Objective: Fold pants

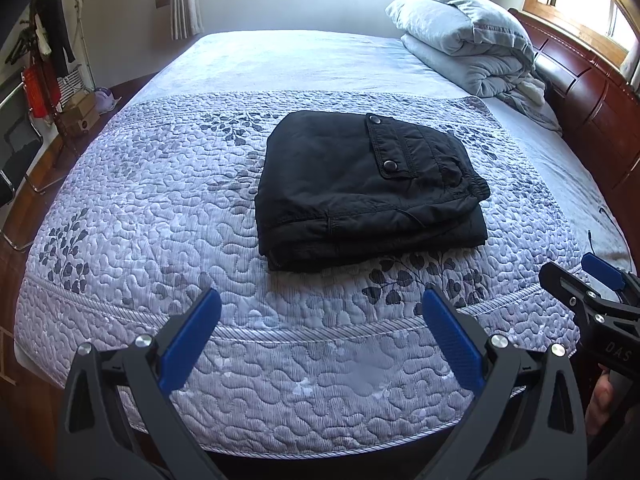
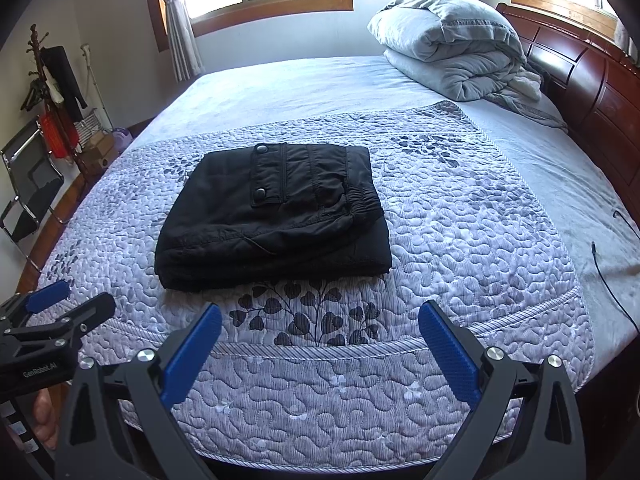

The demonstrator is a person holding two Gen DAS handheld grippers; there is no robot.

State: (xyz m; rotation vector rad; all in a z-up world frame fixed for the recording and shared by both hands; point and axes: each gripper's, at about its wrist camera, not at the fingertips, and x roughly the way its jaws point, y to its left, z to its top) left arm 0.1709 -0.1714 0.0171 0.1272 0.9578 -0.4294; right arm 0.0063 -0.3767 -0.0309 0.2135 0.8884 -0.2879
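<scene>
The left claw [image 1: 322, 304] hangs wide open over the near edge of the bed [image 1: 280, 380], holding nothing. Ahead of it, well clear of its fingers, the black pants [image 1: 364, 192] lie folded into a neat stack on the quilt. The right claw [image 2: 320, 316] beside it gapes open too, pants [image 2: 272, 216] ahead, slightly left.

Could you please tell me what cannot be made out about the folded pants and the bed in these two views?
- Black pants: the lower folded layers and legs are covered by the top layer, in both views.
- Thin black cable: its far end runs off the bed edge, right wrist view.
- Coat rack items: too small and distorted, left wrist view.
</scene>
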